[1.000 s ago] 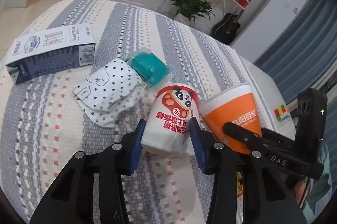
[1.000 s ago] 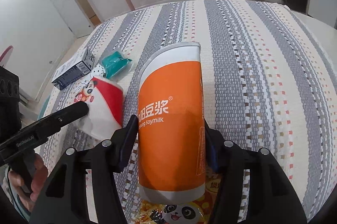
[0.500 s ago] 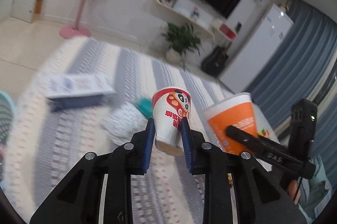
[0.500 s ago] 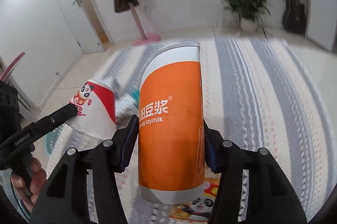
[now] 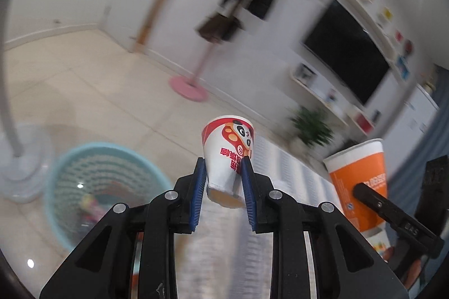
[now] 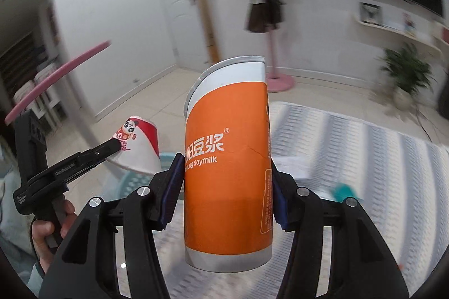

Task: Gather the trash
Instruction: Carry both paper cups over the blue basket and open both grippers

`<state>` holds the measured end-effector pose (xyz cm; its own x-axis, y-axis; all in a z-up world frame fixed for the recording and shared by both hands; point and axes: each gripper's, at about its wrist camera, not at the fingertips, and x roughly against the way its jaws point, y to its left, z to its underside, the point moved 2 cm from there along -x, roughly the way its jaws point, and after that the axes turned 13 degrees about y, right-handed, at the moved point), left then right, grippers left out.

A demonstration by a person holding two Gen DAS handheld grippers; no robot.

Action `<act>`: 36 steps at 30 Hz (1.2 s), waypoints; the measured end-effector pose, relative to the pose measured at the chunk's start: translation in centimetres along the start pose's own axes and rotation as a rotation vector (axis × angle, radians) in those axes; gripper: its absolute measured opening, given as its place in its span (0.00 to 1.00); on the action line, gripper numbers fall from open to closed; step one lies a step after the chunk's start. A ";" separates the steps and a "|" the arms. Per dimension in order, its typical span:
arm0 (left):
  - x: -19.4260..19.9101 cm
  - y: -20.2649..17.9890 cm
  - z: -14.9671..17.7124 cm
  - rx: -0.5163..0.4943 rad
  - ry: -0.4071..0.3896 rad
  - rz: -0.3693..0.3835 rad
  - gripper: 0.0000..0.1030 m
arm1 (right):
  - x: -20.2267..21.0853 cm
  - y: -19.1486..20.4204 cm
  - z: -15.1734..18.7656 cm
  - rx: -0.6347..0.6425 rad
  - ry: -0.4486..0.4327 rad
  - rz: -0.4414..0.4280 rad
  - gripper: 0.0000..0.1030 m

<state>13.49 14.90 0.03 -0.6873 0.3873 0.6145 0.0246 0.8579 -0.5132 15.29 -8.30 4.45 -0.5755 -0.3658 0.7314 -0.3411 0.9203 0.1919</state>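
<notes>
Between the blue-padded fingers of the left gripper sits a small white paper cup with a red panda print, pinched near its base, mouth pointing away and up, clear of any surface. Off to its right, the right gripper clamps a tall orange soy-milk paper cup with white bands around its middle, holding it upright in the air above the grey-and-white striped cloth.

From the left wrist camera, a light blue plastic laundry-style basket shows on the tiled floor, low and left of the panda cup, with something colourful and blurred inside. The right wrist camera catches only a sliver of that basket behind the cups, but shows the person's hand around the left gripper's handle and a teal packet on the cloth.
</notes>
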 end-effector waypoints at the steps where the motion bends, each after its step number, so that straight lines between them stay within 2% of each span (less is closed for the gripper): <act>1: 0.7 1.4 -0.2 0.027 -0.010 -0.016 0.23 | -1.2 1.8 -0.6 0.024 0.012 -0.016 0.50; 7: 2.4 7.3 -0.7 0.124 -0.005 -0.162 0.24 | -7.1 8.2 -2.1 0.077 0.086 -0.052 0.50; 10: 2.4 8.8 -0.7 0.155 0.015 -0.200 0.24 | -10.6 10.6 -2.0 0.082 0.138 -0.052 0.51; 17: 0.8 10.6 -0.5 0.201 0.071 -0.273 0.25 | -16.7 12.1 -0.8 0.023 0.250 -0.055 0.54; 19: 0.6 11.1 -0.4 0.222 0.070 -0.276 0.27 | -18.0 11.9 -0.6 -0.004 0.272 -0.065 0.54; 23: 0.8 11.6 -0.5 0.235 0.075 -0.287 0.45 | -19.8 11.2 -0.2 -0.050 0.304 -0.075 0.55; 28: 1.3 11.4 -0.5 0.249 0.066 -0.258 0.47 | -20.2 11.0 0.4 -0.051 0.313 -0.085 0.57; 36: 1.3 10.2 -0.8 0.235 0.049 -0.218 0.47 | -18.2 9.5 0.9 -0.055 0.289 -0.099 0.57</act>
<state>13.43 24.44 -4.00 -0.6217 0.2239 0.7505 -0.2914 0.8233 -0.4870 21.85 7.03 -7.68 -0.3036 -0.4063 0.8618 -0.3391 0.8914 0.3008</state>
